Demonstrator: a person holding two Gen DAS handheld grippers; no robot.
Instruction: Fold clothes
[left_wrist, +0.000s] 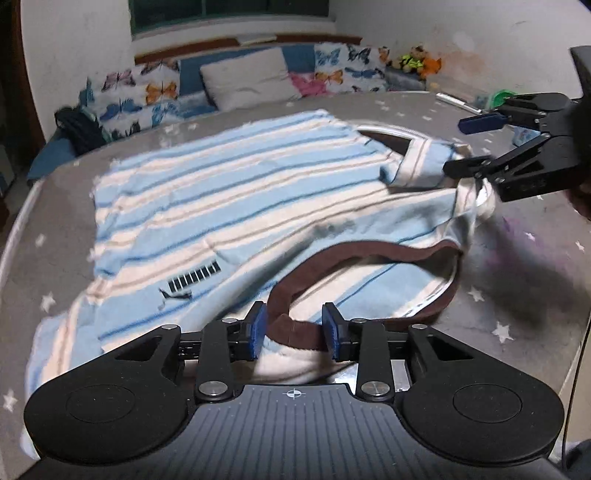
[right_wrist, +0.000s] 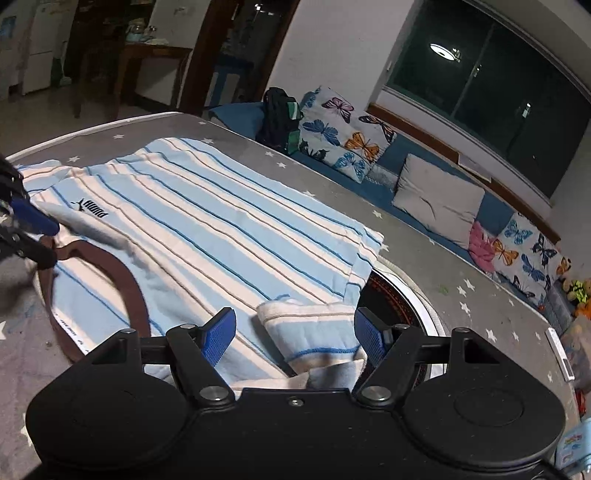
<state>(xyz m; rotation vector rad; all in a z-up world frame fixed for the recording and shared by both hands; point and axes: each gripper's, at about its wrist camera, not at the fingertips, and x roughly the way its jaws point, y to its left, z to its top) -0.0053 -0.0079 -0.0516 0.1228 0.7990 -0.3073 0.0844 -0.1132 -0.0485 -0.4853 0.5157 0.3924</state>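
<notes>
A blue-and-white striped shirt with a brown collar lies spread on the grey star-print bed. My left gripper is open, its blue pads on either side of the collar near the shoulder. My right gripper is open over a folded sleeve at the shirt's edge; it also shows in the left wrist view. The shirt shows a black logo. The left gripper shows at the left edge.
Butterfly-print cushions and a grey pillow line the far side. A black bag sits by them. Stuffed toys and small items lie at the far corner. A round dark object lies under the shirt's edge.
</notes>
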